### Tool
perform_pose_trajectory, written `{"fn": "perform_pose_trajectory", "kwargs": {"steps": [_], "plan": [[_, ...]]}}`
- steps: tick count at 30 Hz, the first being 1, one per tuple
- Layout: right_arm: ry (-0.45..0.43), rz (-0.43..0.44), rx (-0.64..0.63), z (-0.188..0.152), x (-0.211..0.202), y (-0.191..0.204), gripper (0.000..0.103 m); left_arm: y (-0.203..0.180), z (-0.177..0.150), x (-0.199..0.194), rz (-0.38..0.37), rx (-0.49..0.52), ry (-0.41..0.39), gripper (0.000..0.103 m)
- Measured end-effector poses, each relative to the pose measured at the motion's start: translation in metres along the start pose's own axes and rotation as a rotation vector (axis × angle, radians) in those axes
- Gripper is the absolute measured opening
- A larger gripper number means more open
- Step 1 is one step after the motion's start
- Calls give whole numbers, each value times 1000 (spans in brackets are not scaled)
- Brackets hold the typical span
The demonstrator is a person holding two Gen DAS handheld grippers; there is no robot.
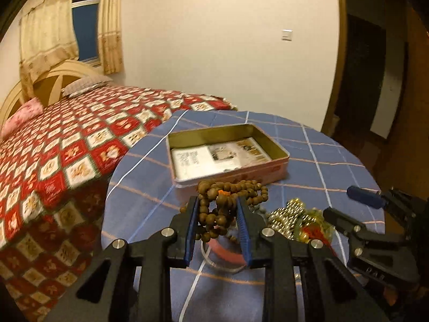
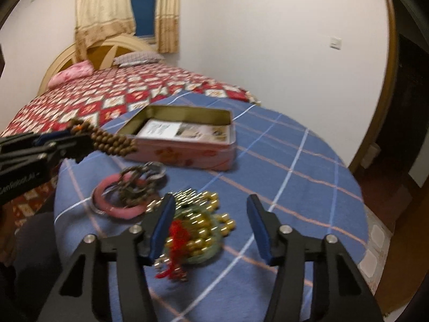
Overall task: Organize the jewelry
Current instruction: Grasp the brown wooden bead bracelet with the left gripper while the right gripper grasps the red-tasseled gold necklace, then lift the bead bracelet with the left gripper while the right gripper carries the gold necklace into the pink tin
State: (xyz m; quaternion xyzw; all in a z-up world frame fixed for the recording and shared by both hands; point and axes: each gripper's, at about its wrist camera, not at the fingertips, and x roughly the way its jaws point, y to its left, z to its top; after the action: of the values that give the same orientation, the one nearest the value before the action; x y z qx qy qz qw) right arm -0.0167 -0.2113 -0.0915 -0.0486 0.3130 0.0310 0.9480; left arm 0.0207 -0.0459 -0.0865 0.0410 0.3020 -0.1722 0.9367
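Two hand-held tools work over a round table (image 2: 295, 161) draped in blue checked cloth; an open pink tin (image 2: 187, 145) stands toward its far side, beside a bed (image 1: 80, 139).

Risk: the brown bead strand (image 1: 230, 201) hangs in loose loops from the left tool (image 1: 217, 209) and could snag the tin's rim or slip free on the way over, since only part of the bundle is pinched. The gold bead cluster (image 2: 209, 222), with its red tassel (image 2: 177, 236), is a loose heap; a closing pinch by the right tool (image 2: 211, 230) may catch only a few beads and scatter or drag the rest. Motion blur suggests quick movement, which raises both risks.

Left tool: jaws narrowed and clamped on the brown bead strand, lifted clear of the table just in front of the tin.

Right tool: jaws about half open, straddling the gold bead cluster on the table; the left pad sits at the cluster's edge, and no grip is made yet.

A pink bangle (image 2: 115, 201) and a metal chain tangle (image 2: 136, 182) lie on the cloth near the cluster.
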Motion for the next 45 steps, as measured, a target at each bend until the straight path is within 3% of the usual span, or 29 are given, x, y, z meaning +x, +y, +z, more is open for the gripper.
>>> {"fn": "perform_pose_trajectory", "kwargs": {"steps": [4,9,11,13,15,31,35,38,39,40,42,45], "plan": [[33,33,-39,-8,5,13,41,4,-5,-3,9,-14,14,28],[56,60,-63,-14,6,21,34,5,-6,-4,7,-20,12,28],[73,68,-76,-16,9,24,24,5,-8,-2,5,-21,16,28],[97,79,-78,-19,13,24,9,5,-8,-1,5,-24,20,28],[103,91,-67,-21,12,23,5,6,-8,0,4,-29,20,28],[-4,80,-24,-1,-13,6,0,13,2,-3,2,-48,-3,28],[-24,79,-41,7,-20,7,0,16,6,-6,5,-52,-20,28],[8,77,-41,8,-17,7,1,17,5,-5,9,-56,-19,28],[11,71,-43,7,-16,8,7,17,5,-4,7,-56,-14,28],[18,68,-45,6,-15,9,29,16,4,-2,7,-54,-11,28],[36,100,-41,2,-12,11,57,15,3,0,6,-50,-4,28],[60,104,-67,-3,-8,15,53,14,0,2,5,-47,5,28]]}}
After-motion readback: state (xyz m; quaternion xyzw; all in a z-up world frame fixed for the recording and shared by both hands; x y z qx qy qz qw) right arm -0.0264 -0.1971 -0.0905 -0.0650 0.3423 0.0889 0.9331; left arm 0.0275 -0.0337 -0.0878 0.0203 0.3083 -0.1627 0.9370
